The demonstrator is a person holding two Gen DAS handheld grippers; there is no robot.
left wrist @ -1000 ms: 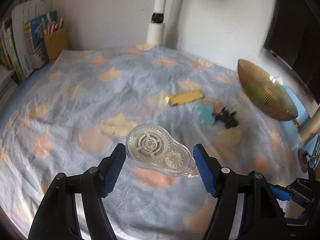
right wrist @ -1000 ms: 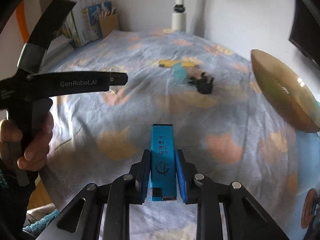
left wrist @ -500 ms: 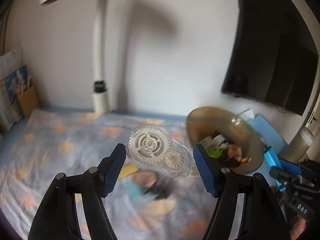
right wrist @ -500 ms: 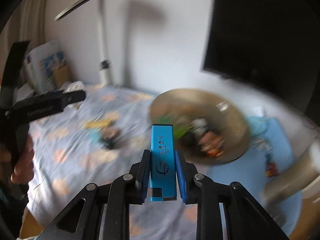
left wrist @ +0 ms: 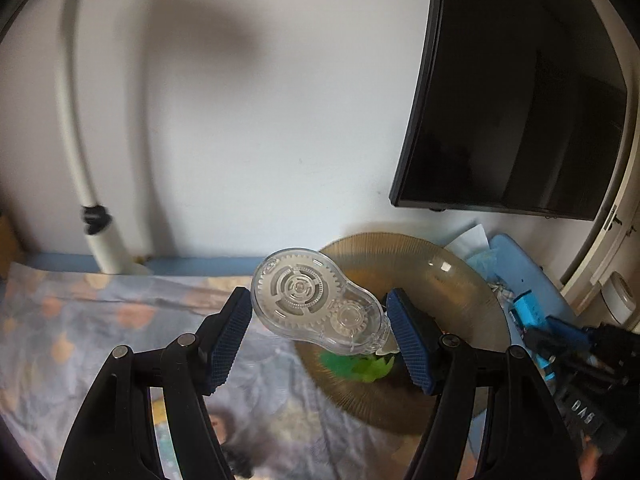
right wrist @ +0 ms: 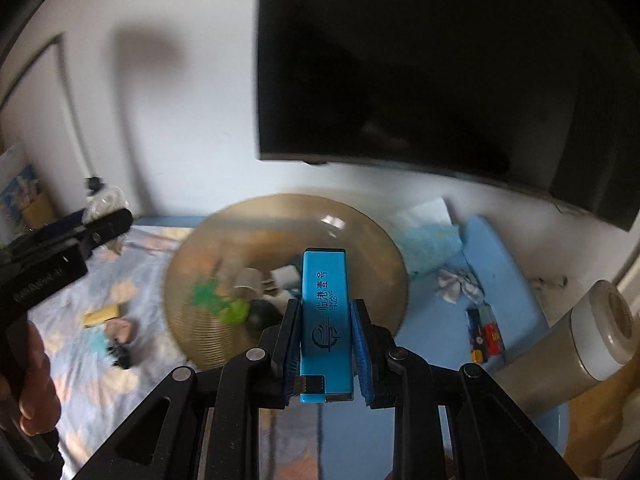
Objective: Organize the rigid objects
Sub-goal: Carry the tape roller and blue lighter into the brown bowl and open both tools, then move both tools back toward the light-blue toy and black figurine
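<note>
Far left: patterned blue-grey cloth with orange leaf shapes (left wrist: 100, 320) covers the table. Left gripper (left wrist: 320, 332) holds a clear plastic correction-tape dispenser with visible white gears (left wrist: 316, 304) between its blue pads, jaws about half apart, pads pressing both ends. Behind and right of it sits a ribbed amber glass bowl (right wrist: 280, 216) containing blurred small items, one green. Right gripper (right wrist: 326, 350) is clamped narrow on an upright bright-blue rectangular lighter with printed characters (right wrist: 326, 312), in front of the bowl.
</note>
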